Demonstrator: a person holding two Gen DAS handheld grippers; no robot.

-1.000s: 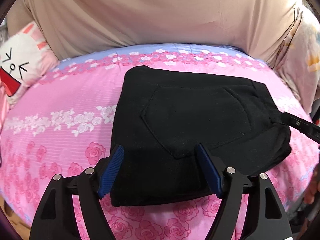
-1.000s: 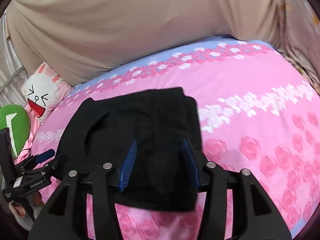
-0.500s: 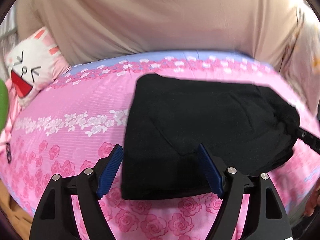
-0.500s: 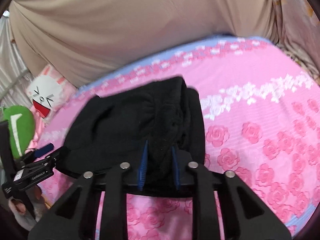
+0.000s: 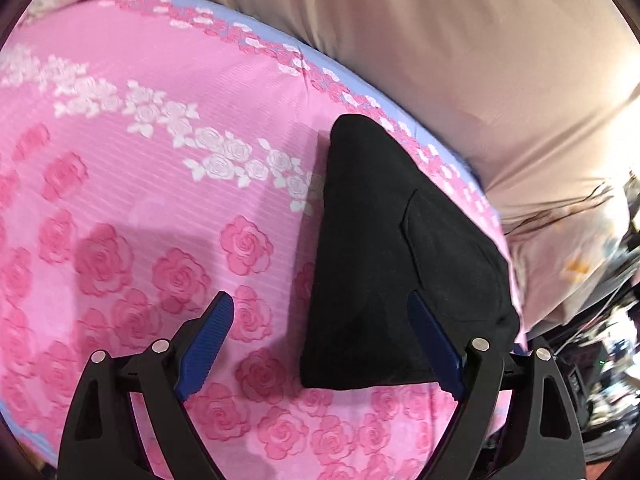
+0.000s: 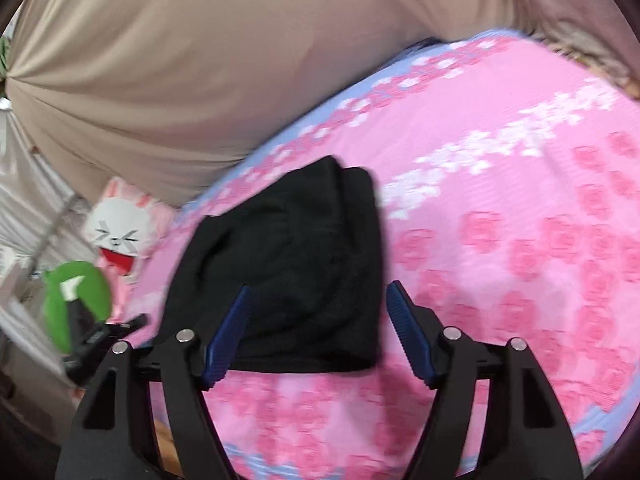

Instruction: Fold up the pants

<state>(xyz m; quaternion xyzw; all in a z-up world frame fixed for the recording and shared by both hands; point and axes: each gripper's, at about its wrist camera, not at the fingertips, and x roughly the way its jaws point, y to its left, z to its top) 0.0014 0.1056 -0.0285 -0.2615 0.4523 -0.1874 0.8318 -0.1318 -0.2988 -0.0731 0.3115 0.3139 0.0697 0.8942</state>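
Left gripper (image 5: 320,340) spread wide, empty. Right gripper (image 6: 318,322) spread wide, empty, fingers straddling folded black pants (image 6: 296,264).

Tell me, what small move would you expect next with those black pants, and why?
Probably both claws simply draw back. The black pants lie as a compact folded bundle on the pink bedsheet, and the left claw and right claw are both open, gripping nothing. The fold looks finished, though a slight bulge might merit one smoothing press.
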